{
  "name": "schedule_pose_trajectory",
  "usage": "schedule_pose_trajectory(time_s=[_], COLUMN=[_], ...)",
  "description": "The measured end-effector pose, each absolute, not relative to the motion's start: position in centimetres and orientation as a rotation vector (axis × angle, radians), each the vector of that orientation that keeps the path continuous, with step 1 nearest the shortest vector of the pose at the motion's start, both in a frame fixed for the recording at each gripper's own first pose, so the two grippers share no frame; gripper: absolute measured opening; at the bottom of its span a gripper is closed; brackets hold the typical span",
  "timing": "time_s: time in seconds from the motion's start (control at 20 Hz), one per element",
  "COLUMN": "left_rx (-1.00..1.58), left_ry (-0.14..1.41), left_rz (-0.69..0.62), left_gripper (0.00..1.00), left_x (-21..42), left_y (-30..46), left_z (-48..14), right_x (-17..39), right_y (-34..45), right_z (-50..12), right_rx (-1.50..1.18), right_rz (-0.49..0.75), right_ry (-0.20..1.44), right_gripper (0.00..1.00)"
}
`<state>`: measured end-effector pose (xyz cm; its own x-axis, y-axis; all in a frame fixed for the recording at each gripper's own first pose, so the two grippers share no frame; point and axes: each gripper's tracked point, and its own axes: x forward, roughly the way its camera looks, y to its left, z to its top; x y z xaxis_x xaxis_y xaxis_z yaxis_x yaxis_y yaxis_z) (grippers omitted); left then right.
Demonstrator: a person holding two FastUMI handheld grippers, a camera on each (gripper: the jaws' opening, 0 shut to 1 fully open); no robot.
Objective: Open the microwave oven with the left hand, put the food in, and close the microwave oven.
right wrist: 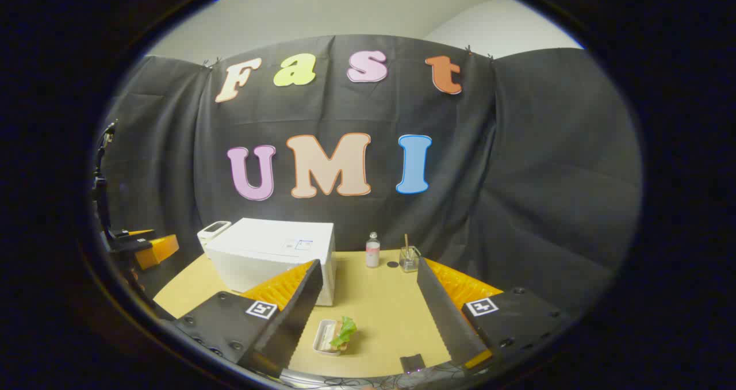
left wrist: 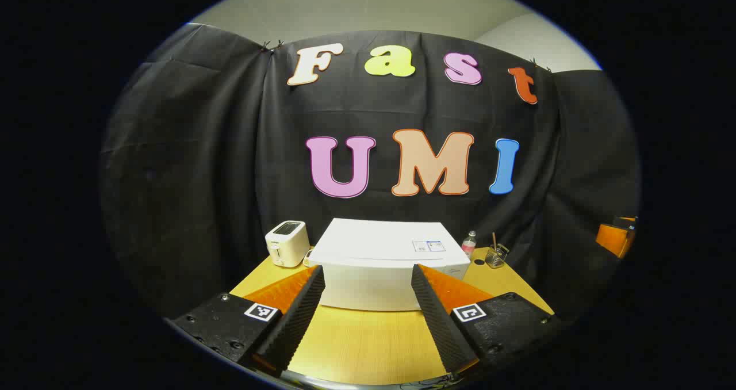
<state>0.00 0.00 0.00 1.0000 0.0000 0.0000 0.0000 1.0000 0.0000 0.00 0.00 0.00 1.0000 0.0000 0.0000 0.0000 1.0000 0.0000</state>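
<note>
Both tools are just hanging over the wooden bench point(right wrist: 379, 298) with nothing in them. The left tool point(left wrist: 368, 280) has its fingers spread wide apart, and the white microwave point(left wrist: 379, 263) sits dead ahead of it, filling the gap between the fingers, door closed as far as I can see. The right tool point(right wrist: 368, 280) is spread wide too, and the food point(right wrist: 336, 335), a little tray with something leafy green on top, lies on the bench just ahead of its left finger, not touched by either one. From that tool the microwave is ahead and off to the left. Past the microwave on its left side there's a white toaster point(left wrist: 287, 243), and to its right, near the back of the bench, a small bottle point(right wrist: 373, 249) and a glass jar point(right wrist: 409, 259) with a stick in it.
</note>
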Motion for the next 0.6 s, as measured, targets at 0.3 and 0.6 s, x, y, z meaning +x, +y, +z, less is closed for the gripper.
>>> schedule_pose_trajectory(time_s=[0.3, 0.6], left_rx=[-0.028, 0.004], left_ry=[0.028, 0.038], left_rz=[-0.057, -0.087], left_gripper=[0.95, 0.95], left_x=[1.7, 3.6], left_y=[-1.7, -3.5], left_z=[-0.9, -1.7], right_x=[-0.4, -0.6], right_y=[-0.3, -2.2], right_z=[-0.4, -1.0], right_rx=[-0.004, 0.021], right_rz=[-0.020, -0.065], right_ry=[0.012, 0.021], right_gripper=[0.98, 0.97])
